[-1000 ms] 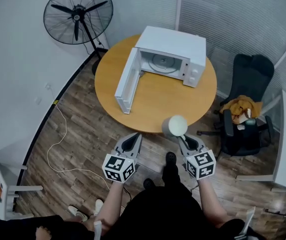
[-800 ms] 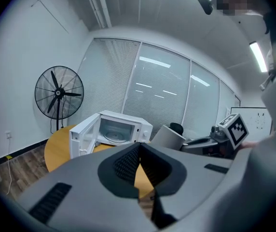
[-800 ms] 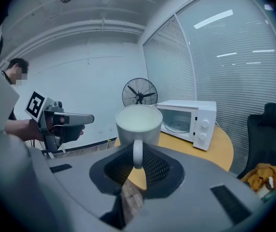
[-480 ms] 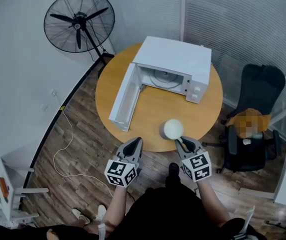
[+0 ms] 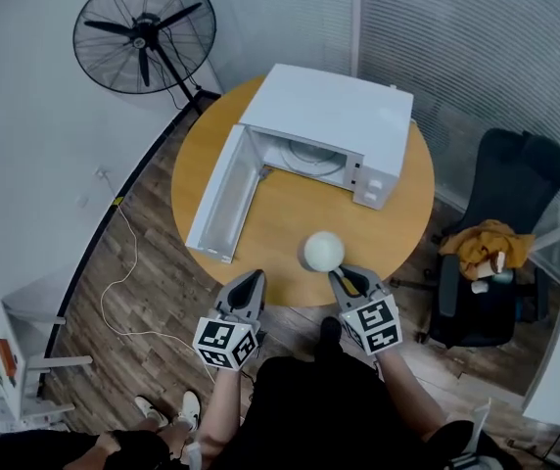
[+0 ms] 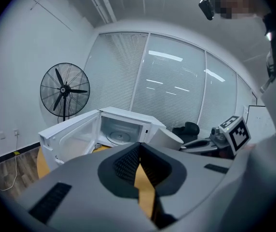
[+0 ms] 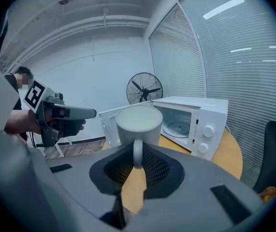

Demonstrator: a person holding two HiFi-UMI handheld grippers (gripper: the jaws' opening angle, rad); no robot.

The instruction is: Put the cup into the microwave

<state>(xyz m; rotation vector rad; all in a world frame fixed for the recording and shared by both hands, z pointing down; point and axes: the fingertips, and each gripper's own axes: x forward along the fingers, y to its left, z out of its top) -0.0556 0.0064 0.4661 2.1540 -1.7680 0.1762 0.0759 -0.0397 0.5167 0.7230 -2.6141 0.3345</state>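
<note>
Cup pinched in R tongs, microwave open ahead

We've got a round table (image 5: pixel 290 204) w/ the microwave (image 5: pixel 329 116) at the back, door (image 5: pixel 216 199) swung wide to our left, fan (image 5: pixel 143 29) behind, chair (image 5: pixel 495 233) off right. Right gripper (image 5: pixel 339 275) is clamped on the cup (image 5: pixel 323 251) by its handle, cup upright just past the tips, over the near table edge. Left gripper (image 5: pixel 253 278) sits alongside, jaws pressed together, empty.

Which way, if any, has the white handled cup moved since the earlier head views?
Yes. The white handled cup, in the right gripper, moved from the near rim of the round wooden table inward, toward the open white microwave.
</note>
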